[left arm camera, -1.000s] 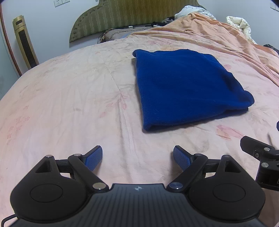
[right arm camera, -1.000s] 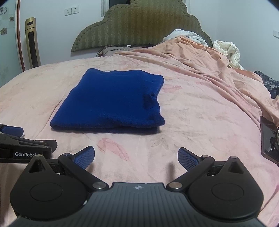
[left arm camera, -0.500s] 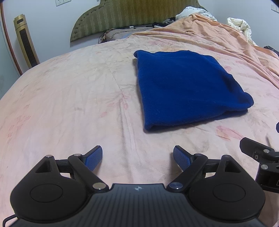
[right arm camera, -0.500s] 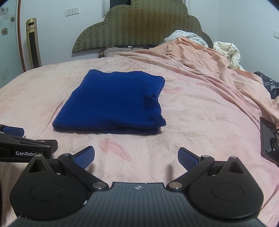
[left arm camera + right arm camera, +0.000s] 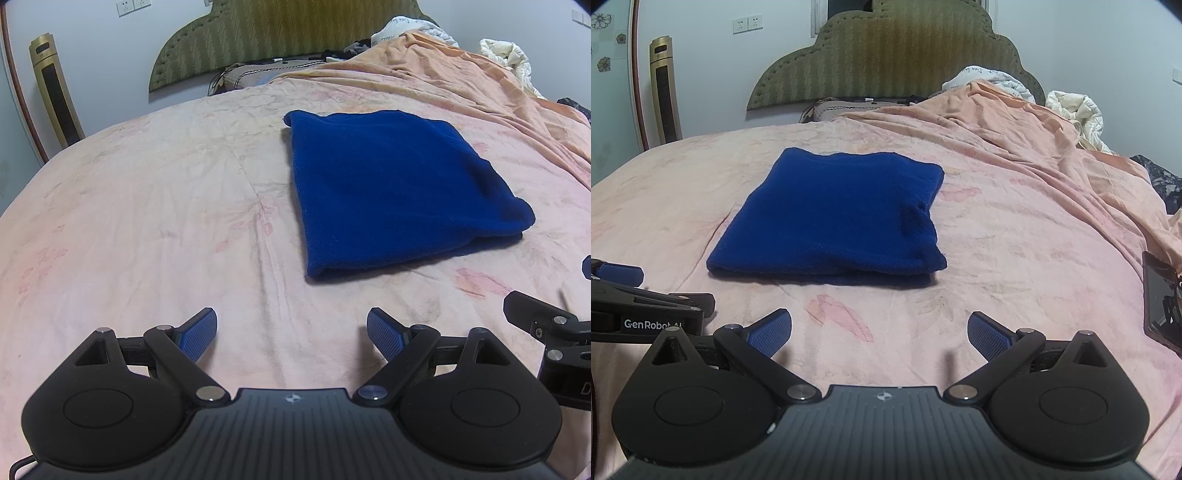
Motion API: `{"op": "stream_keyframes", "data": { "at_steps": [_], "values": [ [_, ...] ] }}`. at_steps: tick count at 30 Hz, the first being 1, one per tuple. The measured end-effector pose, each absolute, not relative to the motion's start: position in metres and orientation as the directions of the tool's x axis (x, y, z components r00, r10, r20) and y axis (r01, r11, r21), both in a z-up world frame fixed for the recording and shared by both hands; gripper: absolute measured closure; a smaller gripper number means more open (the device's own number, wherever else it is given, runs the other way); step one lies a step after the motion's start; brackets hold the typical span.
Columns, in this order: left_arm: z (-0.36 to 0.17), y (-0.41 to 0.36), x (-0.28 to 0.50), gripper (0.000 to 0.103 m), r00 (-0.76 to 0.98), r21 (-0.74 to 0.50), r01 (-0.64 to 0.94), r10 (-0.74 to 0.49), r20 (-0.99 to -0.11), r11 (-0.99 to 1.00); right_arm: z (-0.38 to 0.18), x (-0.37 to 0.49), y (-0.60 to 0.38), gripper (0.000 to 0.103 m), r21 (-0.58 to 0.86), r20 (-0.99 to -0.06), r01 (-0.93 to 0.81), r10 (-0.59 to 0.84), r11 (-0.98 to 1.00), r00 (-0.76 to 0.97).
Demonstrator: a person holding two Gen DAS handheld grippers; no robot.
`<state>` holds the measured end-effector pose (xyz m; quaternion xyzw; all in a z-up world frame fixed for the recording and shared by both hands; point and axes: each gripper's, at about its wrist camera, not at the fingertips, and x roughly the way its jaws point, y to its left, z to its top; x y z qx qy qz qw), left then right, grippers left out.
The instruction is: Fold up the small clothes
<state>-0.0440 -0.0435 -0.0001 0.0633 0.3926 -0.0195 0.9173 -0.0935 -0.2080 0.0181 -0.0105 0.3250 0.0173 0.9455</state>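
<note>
A dark blue garment (image 5: 391,188) lies folded into a flat rectangle on the pink bedsheet (image 5: 147,221); it also shows in the right wrist view (image 5: 834,218). My left gripper (image 5: 291,334) is open and empty, low over the sheet, short of the garment's near left corner. My right gripper (image 5: 879,332) is open and empty, just in front of the garment's near edge. Each gripper shows at the edge of the other's view: the right one in the left wrist view (image 5: 550,332), the left one in the right wrist view (image 5: 646,306).
A rumpled orange blanket (image 5: 1015,122) covers the bed's right side, with white bedding (image 5: 1075,110) behind it. A green headboard (image 5: 886,55) and pillow stand at the back. A dark phone (image 5: 1160,302) lies at the right edge. A gold tower appliance (image 5: 665,92) stands by the left wall.
Both grippers have drawn back slightly from the garment and stay open. The folded garment has not moved.
</note>
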Motion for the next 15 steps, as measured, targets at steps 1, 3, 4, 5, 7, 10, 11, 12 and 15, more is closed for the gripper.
{"op": "stream_keyframes", "data": {
  "at_steps": [1,3,4,5,7,10,11,12,15],
  "values": [
    [-0.0001,-0.0435,-0.044,0.014,0.691,0.101,0.086,0.013,-0.723,0.991,0.0183,-0.0935,-0.2084,0.0,-0.008,-0.615,-0.041,0.027,0.999,0.788],
    [0.0001,-0.0434,-0.0442,0.014,0.691,0.1,0.085,0.014,-0.723,0.991,0.0188,-0.0938,-0.2077,0.0,-0.008,-0.615,-0.045,0.03,0.999,0.788],
    [-0.0001,-0.0435,-0.0439,0.014,0.691,0.1,0.087,0.013,-0.723,0.991,0.0191,-0.094,-0.2074,0.0,-0.009,-0.614,-0.046,0.03,0.999,0.788],
    [-0.0002,-0.0436,-0.0439,0.014,0.691,0.101,0.087,0.014,-0.723,0.991,0.0192,-0.094,-0.2075,0.0,-0.01,-0.614,-0.046,0.03,0.999,0.789],
    [0.0,-0.0434,-0.0442,0.014,0.691,0.103,0.086,0.015,-0.723,0.991,0.0192,-0.0938,-0.2078,0.0,-0.009,-0.614,-0.047,0.031,0.999,0.789],
    [0.0002,-0.0434,-0.0442,0.014,0.69,0.102,0.085,0.015,-0.723,0.991,0.0193,-0.0938,-0.2076,0.0,-0.01,-0.614,-0.047,0.031,0.999,0.788],
    [0.0001,-0.0434,-0.0442,0.014,0.691,0.102,0.086,0.015,-0.723,0.991,0.0193,-0.0938,-0.2076,0.0,-0.01,-0.614,-0.047,0.031,0.999,0.788],
    [0.0002,-0.0433,-0.0442,0.014,0.691,0.102,0.086,0.015,-0.723,0.991,0.0196,-0.0937,-0.2073,0.0,-0.011,-0.615,-0.047,0.03,0.999,0.788],
    [0.0016,-0.0428,-0.0448,0.014,0.697,0.105,0.082,0.018,-0.716,0.991,0.0195,-0.0937,-0.2074,0.0,-0.01,-0.614,-0.046,0.031,0.999,0.789]
  ]
}}
